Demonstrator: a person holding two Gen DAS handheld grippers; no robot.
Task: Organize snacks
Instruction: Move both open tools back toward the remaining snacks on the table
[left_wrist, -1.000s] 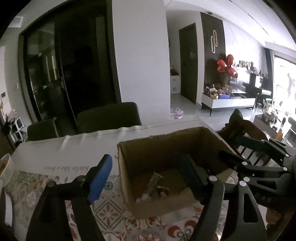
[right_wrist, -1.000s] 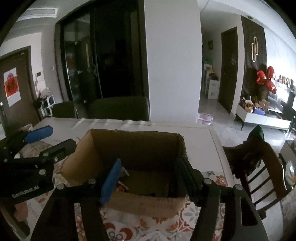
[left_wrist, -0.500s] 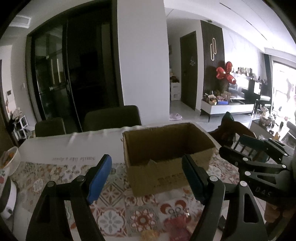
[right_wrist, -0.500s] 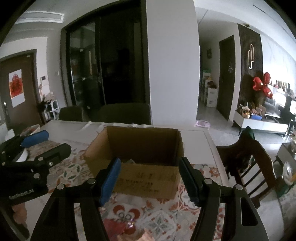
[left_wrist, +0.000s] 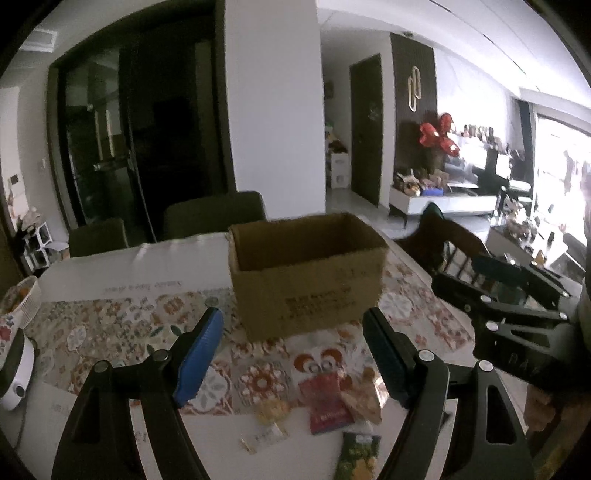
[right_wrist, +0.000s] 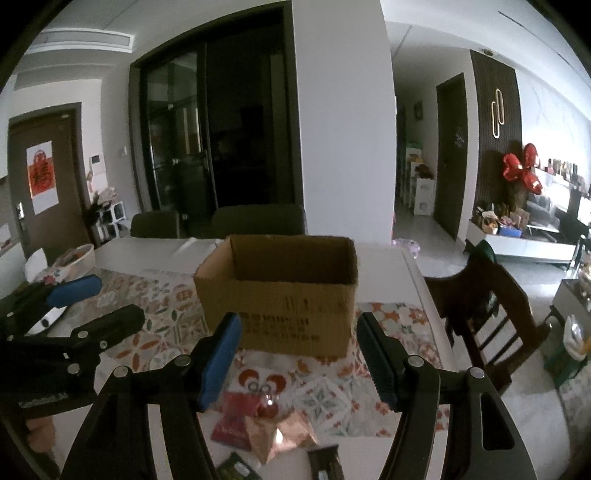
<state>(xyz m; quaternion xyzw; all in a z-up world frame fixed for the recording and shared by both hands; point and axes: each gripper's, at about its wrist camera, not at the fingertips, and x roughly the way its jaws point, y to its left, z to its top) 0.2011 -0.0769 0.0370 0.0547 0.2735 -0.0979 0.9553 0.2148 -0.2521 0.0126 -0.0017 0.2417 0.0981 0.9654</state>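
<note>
Snack packets lie before the cardboard box.

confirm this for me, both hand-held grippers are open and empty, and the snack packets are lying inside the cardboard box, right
Not quite. The left hand-held gripper and right hand-held gripper are indeed open and empty, but the snack packets lie on the patterned tablecloth in front of the cardboard box, not inside it. Both wrist views show this; whether anything else is in the box cannot be seen.
</note>
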